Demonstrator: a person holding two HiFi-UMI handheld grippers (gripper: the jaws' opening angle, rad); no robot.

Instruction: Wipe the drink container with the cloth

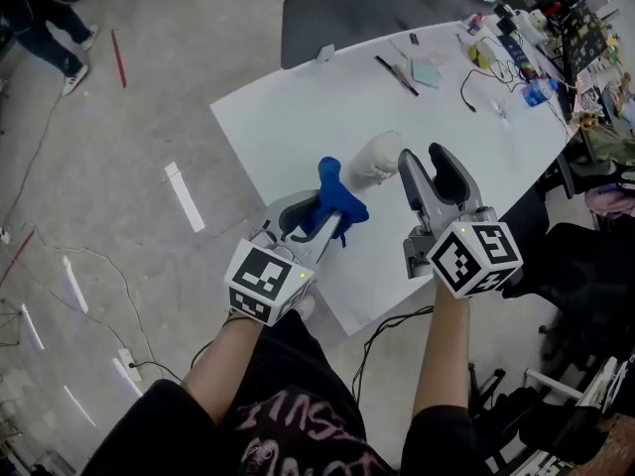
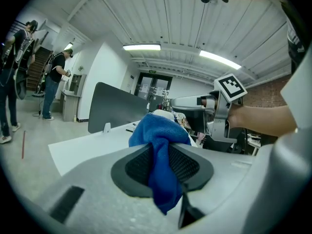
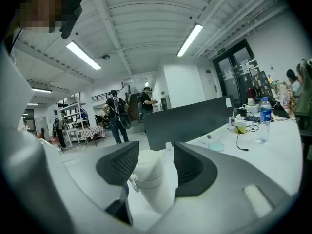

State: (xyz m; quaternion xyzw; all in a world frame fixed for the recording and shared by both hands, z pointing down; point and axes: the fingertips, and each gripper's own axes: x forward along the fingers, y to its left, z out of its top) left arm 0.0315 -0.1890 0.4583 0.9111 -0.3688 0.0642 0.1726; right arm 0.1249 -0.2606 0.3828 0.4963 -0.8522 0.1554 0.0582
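Observation:
A white drink container point(image 1: 375, 159) with a lid and a small loop stands on the white table point(image 1: 298, 107). My right gripper point(image 1: 429, 162) is open just to its right. In the right gripper view the container point(image 3: 148, 179) shows in the gap between the two dark pads point(image 3: 119, 164), and neither pad presses on it. My left gripper point(image 1: 322, 214) is shut on a blue cloth point(image 1: 337, 198), which bunches up out of the jaws close to the container's left. The left gripper view shows the cloth point(image 2: 161, 150) pinched and hanging down between the pads.
The table's far end holds cables, pens, a teal pad point(image 1: 426, 73) and a water bottle point(image 3: 264, 113). A dark partition point(image 1: 377, 13) stands behind the table. The table's front edge point(image 1: 342, 320) runs just past my hands. People stand on the floor point(image 3: 117, 116) beyond.

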